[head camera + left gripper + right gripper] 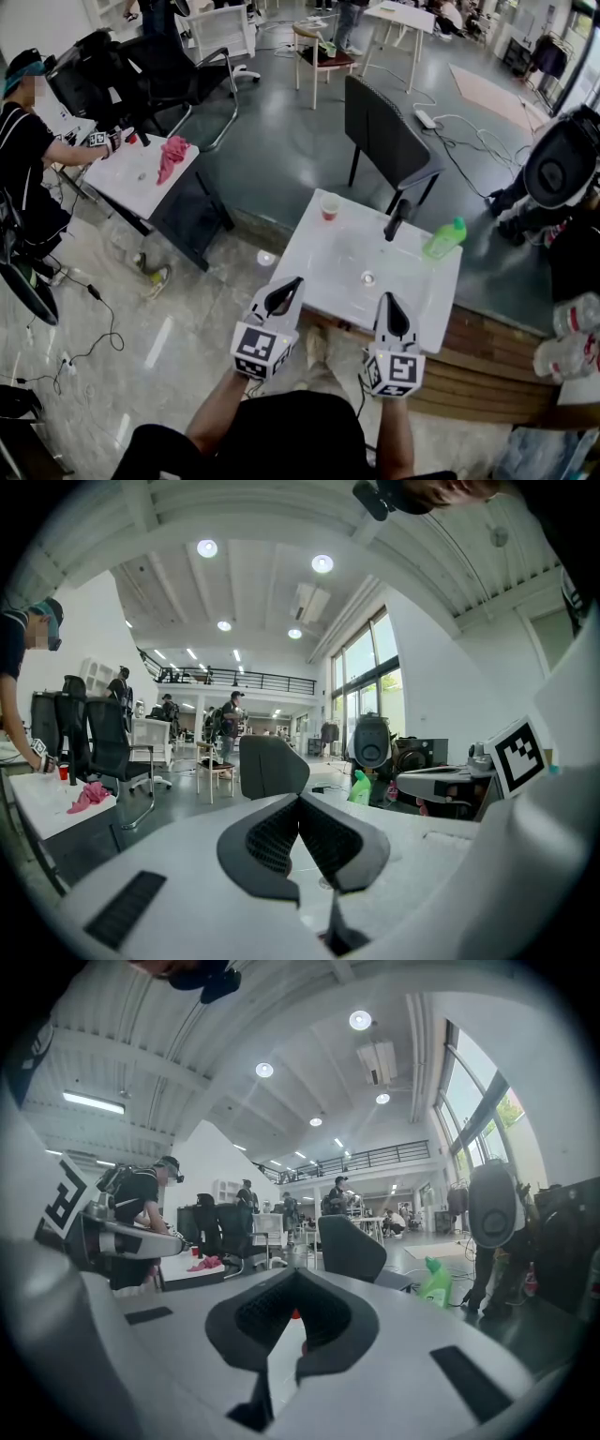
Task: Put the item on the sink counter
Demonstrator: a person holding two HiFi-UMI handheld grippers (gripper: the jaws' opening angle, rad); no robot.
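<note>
White counter point(319, 272), one cup point(330, 206), one bottle point(444, 238)

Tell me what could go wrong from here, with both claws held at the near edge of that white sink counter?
1. The left gripper and right gripper are both shut and empty; pushed forward like that, one could topple the cup.
2. The green bottle sits near the far right edge of the counter, so a nudge might send it off.
3. The black faucet stands between cup and bottle and could be bumped.
</note>
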